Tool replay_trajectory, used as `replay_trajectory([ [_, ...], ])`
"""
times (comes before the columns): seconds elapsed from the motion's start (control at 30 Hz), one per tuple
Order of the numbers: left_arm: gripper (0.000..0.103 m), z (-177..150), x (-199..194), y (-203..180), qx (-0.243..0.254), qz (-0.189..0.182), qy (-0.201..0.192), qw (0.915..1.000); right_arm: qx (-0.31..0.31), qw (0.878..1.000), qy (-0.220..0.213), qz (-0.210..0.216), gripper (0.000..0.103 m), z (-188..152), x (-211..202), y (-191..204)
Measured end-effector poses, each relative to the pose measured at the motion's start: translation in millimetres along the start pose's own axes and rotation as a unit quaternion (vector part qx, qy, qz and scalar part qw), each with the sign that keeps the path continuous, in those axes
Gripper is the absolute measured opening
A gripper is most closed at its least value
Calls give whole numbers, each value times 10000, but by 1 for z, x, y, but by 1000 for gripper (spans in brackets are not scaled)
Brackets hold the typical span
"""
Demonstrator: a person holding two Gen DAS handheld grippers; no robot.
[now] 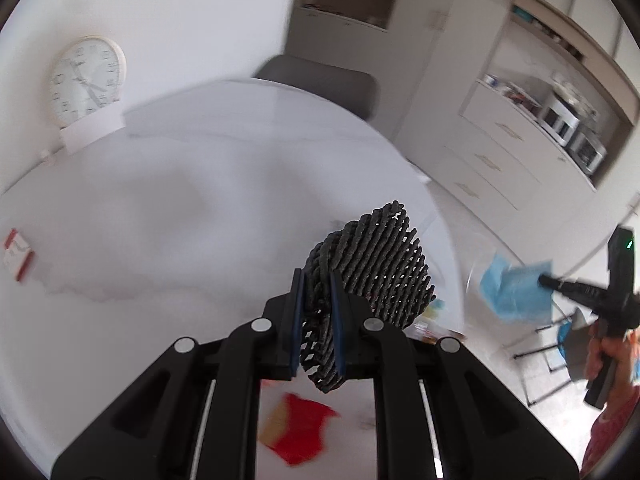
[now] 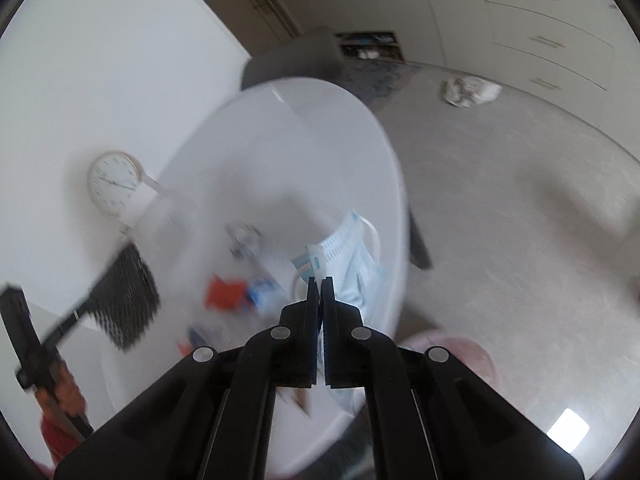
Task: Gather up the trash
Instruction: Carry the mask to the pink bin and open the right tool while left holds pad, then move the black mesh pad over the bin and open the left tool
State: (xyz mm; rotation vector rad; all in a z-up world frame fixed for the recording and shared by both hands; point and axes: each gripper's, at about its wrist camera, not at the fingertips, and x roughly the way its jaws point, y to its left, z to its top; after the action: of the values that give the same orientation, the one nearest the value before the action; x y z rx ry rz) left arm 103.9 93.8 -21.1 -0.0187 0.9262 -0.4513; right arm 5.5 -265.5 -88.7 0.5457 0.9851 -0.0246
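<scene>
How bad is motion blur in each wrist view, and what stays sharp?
Left wrist: left tool and the dark mesh piece it clamps are crisp; the white table, red wrapper and clock smear. Right wrist: right tool sharp, blue face mask fairly sharp; the table litter is heavily streaked, with glare on the floor at lower right. Strong fisheye bending in both.

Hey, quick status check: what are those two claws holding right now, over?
Left gripper shut on dark woven mat. Right gripper shut on blue face mask. Red wrapper on white table. Nothing blocking.
</scene>
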Motion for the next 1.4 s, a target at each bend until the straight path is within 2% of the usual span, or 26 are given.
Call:
replay_trajectory([
  [0.17,12,-17,7,-51,236,-360,242,9988,218,9968,700,-307,3,-64,21,-48],
  [0.3,12,-34,18,-94,480,-505,507,9963,186,9904,1258,-546,3,-104,68,-81],
  [0.4,12,-43,26,-116,649,-529,646,9944,-4,9859,1550,-631,11,-124,92,-91],
  [0.47,12,-52,32,-135,805,-525,756,9925,-94,9847,1626,-624,46,-131,103,-95],
  [0.5,12,-56,33,-143,846,-517,789,9919,-117,9842,1637,-665,75,-134,105,-96],
  [0.53,12,-62,37,-153,917,-510,857,9908,-168,9843,1595,-744,84,-132,105,-95],
  [0.7,12,-81,50,-181,1031,-546,1122,9868,-138,9860,1458,-799,92,-127,85,-108],
  [1.0,13,-116,86,-241,1422,-573,1611,9750,181,9899,906,-1072,94,-104,13,-162],
  [1.03,16,-122,93,-247,1430,-553,1718,9731,207,9903,845,-1082,95,-101,6,-166],
  [1.1,30,-131,107,-254,1407,-570,1920,9696,248,9910,757,-1076,95,-98,-3,-172],
  [1.13,49,-132,112,-255,1390,-521,1969,9691,254,9913,705,-1084,95,-95,-10,-174],
  [1.17,64,-134,115,-257,1368,-464,1976,9696,238,9915,653,-1099,95,-93,-14,-175],
  [1.27,80,-139,120,-260,1356,-391,1985,9699,199,9922,539,-1107,95,-90,-19,-175],
  [1.4,91,-137,123,-259,1229,-293,1989,9718,220,9930,494,-1050,95,-86,-22,-176],
])
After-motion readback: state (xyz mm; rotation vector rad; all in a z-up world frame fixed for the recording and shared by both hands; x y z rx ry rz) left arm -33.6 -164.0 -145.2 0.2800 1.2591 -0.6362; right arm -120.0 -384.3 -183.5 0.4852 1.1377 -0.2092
